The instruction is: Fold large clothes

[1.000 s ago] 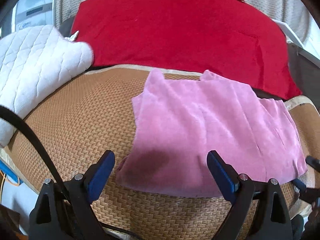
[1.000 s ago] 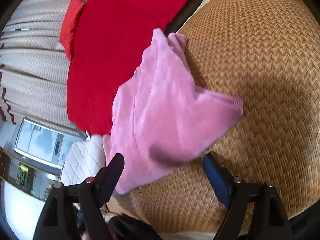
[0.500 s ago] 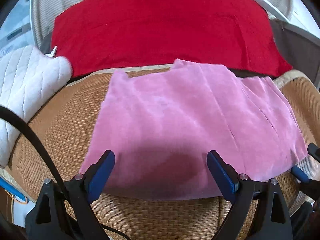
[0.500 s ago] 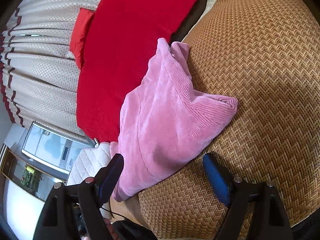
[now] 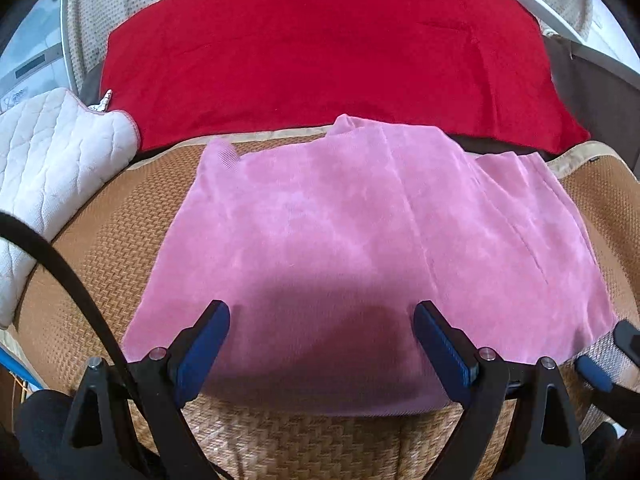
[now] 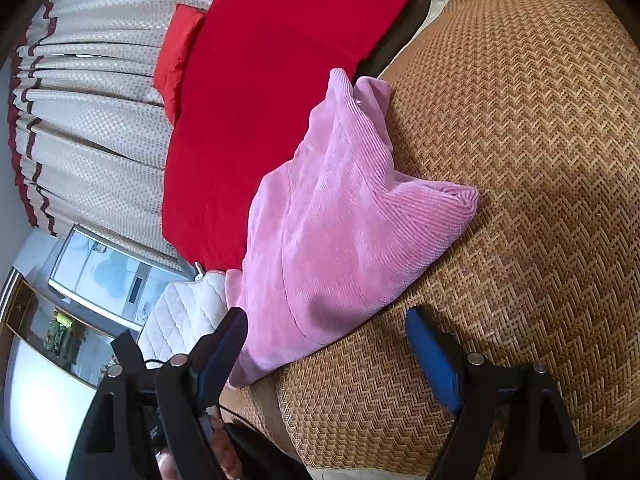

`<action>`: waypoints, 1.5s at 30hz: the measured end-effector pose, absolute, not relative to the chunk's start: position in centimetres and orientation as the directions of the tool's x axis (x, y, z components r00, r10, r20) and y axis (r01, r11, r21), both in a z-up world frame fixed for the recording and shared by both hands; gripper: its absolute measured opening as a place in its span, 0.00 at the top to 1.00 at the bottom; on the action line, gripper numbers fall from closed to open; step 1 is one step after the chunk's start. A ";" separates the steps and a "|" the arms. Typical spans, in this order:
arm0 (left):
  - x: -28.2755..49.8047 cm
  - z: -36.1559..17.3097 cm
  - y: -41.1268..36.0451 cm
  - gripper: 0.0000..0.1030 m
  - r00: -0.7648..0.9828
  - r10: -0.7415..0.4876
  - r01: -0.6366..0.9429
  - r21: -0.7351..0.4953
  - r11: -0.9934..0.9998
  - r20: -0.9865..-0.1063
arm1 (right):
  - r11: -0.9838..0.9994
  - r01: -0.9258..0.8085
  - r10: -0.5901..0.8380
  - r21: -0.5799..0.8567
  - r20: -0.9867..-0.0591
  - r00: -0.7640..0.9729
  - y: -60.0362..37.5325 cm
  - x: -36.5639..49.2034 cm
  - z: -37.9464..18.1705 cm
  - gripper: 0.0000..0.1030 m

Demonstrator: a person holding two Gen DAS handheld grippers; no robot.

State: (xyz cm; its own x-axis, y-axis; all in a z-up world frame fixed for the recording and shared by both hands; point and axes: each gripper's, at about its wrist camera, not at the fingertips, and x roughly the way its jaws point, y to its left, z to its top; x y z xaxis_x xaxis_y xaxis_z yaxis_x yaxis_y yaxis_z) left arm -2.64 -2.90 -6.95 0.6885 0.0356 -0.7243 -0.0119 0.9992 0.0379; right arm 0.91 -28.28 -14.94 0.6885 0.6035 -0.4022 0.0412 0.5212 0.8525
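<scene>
Because the pink garment (image 5: 360, 248) already lies spread across the woven mat (image 5: 100, 248), its far edge against the red cloth (image 5: 320, 52), I hold both tools low at its near side, probably to pick corners for a fold. My left gripper (image 5: 320, 344) hangs over the near hem, jaws wide apart, gripping nothing. My right gripper (image 6: 324, 344) points along the mat at the garment's side edge, jaws equally wide and empty; one blue pad (image 6: 224, 344) overlaps the cloth, though I cannot tell whether it touches. A white quilted cushion (image 5: 48, 152) sits clear at the left.
</scene>
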 end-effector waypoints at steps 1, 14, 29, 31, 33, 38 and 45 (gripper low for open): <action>-2.5 -6.9 -3.0 0.09 0.689 0.030 -0.010 0.032 0.999 -0.725 | 0.520 0.043 0.606 0.853 -0.404 0.686 -28.3 0.9 -14.9 0.18; -0.4 -6.7 -4.4 0.09 0.729 -0.066 0.130 0.043 0.991 -0.681 | 0.503 0.103 0.593 0.858 -0.429 0.682 -28.4 1.2 -14.4 0.18; -2.1 -7.1 -2.4 0.09 0.742 -0.123 0.146 -0.020 0.989 -0.659 | 0.513 0.176 0.548 0.840 -0.478 0.686 -27.9 2.4 -13.5 0.16; -1.7 -7.9 -2.5 0.09 0.717 -0.106 0.136 -0.011 0.991 -0.689 | 0.519 0.183 0.543 0.835 -0.488 0.684 -27.6 2.6 -13.3 0.15; -2.0 -7.5 -2.3 0.09 0.730 -0.106 0.127 -0.018 0.992 -0.675 | 0.521 0.194 0.540 0.831 -0.497 0.679 -27.4 2.9 -13.1 0.15; -2.7 -6.5 -2.3 0.09 0.780 -0.099 0.122 -0.004 0.993 -0.618 | 0.517 0.224 0.546 0.826 -0.520 0.657 -27.4 4.5 -12.6 0.14; -2.0 -7.5 -2.6 0.09 0.739 -0.087 0.115 -0.002 0.993 -0.668 | 0.518 0.220 0.549 0.827 -0.519 0.655 -27.0 6.9 -12.2 0.13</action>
